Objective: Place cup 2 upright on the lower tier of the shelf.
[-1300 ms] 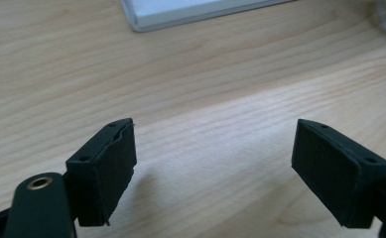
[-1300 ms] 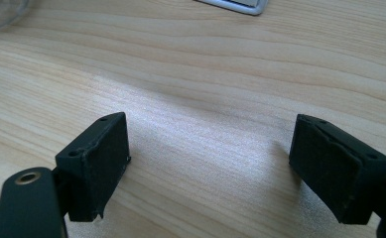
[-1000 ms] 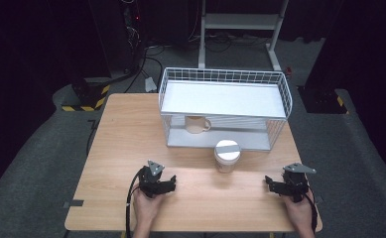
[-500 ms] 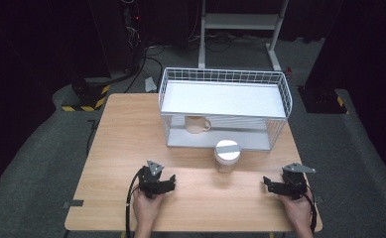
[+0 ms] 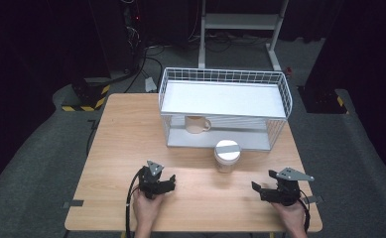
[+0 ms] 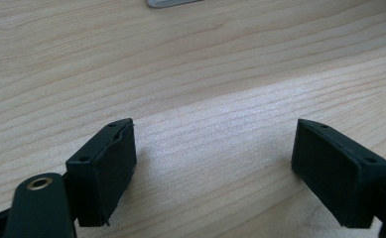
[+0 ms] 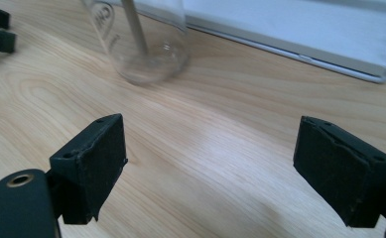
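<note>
Left gripper (image 6: 215,163) fingers (image 6: 103,168) spread apart, nothing between them, just bare wooden worktop (image 6: 195,74) underneath.

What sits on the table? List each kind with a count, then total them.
Wire rack: 1
Mug, on the rack's lower shelf: 1
Lidded clear cup, in front of the rack: 1
Hand-held grippers, left gripper and right gripper: 2
Total: 5
</note>
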